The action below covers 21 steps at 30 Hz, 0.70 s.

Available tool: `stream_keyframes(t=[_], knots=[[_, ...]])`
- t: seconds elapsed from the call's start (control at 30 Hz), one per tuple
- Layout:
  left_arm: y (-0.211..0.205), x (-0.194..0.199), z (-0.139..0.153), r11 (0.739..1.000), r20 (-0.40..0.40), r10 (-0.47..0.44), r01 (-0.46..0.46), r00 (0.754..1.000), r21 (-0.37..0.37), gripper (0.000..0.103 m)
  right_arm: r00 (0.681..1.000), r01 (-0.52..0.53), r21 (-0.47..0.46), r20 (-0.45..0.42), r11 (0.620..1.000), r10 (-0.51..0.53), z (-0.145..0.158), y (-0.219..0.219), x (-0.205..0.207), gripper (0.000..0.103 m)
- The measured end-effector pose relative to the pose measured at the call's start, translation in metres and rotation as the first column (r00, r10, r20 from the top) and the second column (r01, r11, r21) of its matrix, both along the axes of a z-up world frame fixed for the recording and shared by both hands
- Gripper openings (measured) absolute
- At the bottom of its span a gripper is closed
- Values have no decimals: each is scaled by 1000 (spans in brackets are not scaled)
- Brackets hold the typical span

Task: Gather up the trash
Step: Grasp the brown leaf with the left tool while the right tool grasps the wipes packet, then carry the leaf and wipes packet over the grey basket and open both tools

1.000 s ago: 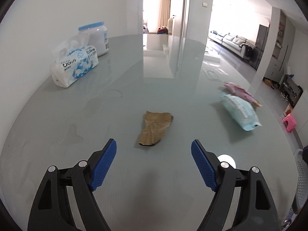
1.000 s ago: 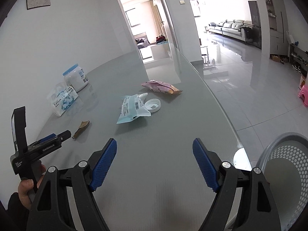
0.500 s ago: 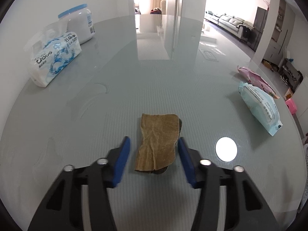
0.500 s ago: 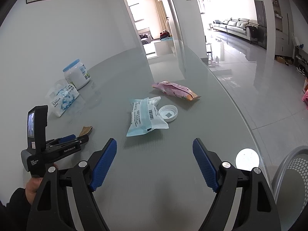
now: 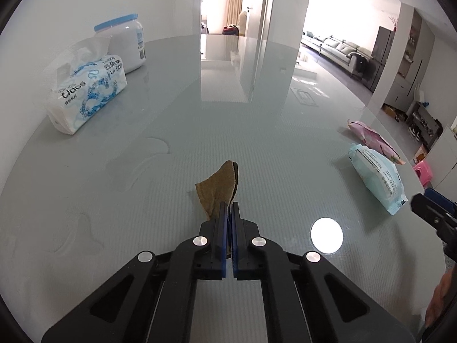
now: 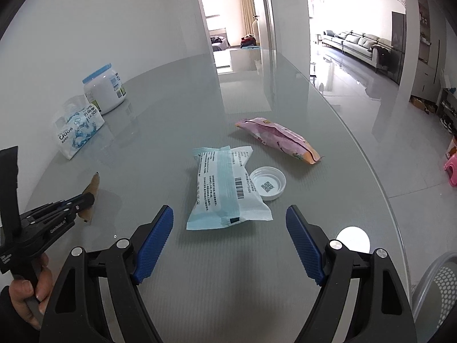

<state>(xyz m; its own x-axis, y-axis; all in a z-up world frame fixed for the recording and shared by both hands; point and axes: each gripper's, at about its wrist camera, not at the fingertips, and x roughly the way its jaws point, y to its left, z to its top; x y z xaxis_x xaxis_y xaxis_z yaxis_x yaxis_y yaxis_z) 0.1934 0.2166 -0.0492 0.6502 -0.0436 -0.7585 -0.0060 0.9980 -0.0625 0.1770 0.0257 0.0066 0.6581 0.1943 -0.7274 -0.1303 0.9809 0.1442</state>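
While the tissue pack [image 6: 77, 130] and the white jar [image 6: 104, 88] stand far off at ten o'clock of the right wrist view, the left gripper [image 5: 229, 208] has its blue pads pressed together on the near end of a brown scrap [image 5: 218, 185], which rises folded and tilted toward twelve o'clock, its far end off the glass table [image 5: 171, 114] or barely touching; which, the views do not settle. From the right wrist view the same gripper sits at nine o'clock, level and low, gripped by the person's left hand [image 6: 27, 294]. Moving rightward, the right gripper [image 6: 230, 243] hovers with its jaws spread wide and nothing between them. A pale blue wrapper [image 6: 225, 188] lies just beyond at twelve o'clock, its long axis running away from the fingers, so this gripper is clearly the nearer one; a white cap [image 6: 268, 183] touches the wrapper's right side. A pink packet [image 6: 278, 138] lies further out at one o'clock, set diagonally. A perforated basket [image 6: 434, 294] shows at four o'clock beyond the table edge, likely the place for the trash.
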Motion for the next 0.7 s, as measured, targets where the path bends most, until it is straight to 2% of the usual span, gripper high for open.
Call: stream_keyframes(t=[0.3,0.37,0.4,0.43,0.7], knots=[[0,-7,9,1000,42,-8,7,999,8,3,999,18,-149,-30,989,-23,-19,25,42,77],[0,-7,10,1000,44,-13,13,999,4,3,999,18,-167,-37,986,-25,-22,29,47,72],[0,-8,10,1000,45,-14,14,999,4,3,999,14,-174,-39,985,-21,-24,31,49,58],[-1,-8,11,1000,47,-16,15,999,4,3,999,11,-186,-48,982,-20,-26,34,51,54],[-2,-10,14,1000,60,-22,22,998,5,3,1000,-6,-160,-6,987,5,-16,36,38,51]])
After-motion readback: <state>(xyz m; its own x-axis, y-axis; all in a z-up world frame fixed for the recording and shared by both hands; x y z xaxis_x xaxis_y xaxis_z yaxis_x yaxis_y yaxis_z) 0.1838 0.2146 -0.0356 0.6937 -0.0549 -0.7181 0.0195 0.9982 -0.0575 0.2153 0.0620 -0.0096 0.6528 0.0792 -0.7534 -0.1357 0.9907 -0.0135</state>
